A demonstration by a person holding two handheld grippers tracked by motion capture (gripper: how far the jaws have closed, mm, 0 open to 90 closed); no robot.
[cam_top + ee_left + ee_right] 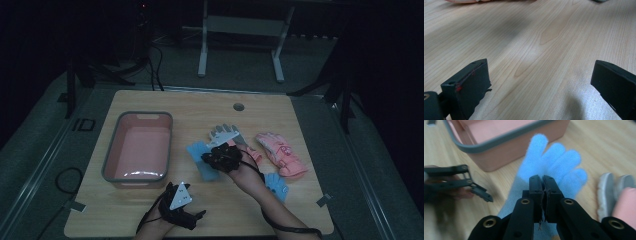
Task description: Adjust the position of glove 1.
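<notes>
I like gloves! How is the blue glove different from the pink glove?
The blue glove is fuzzy and thin; the pink glove looks puffy and has a pattern. The right gripper is shut on the blue glove, while the pink glove lies alone to the right on the table. Both are gloves with spread fingers.

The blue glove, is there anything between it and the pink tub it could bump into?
Nothing visible. The right gripper is shut on the blue glove, and bare table lies between it and the pink tub. The left gripper sits off to the side, open.
</notes>
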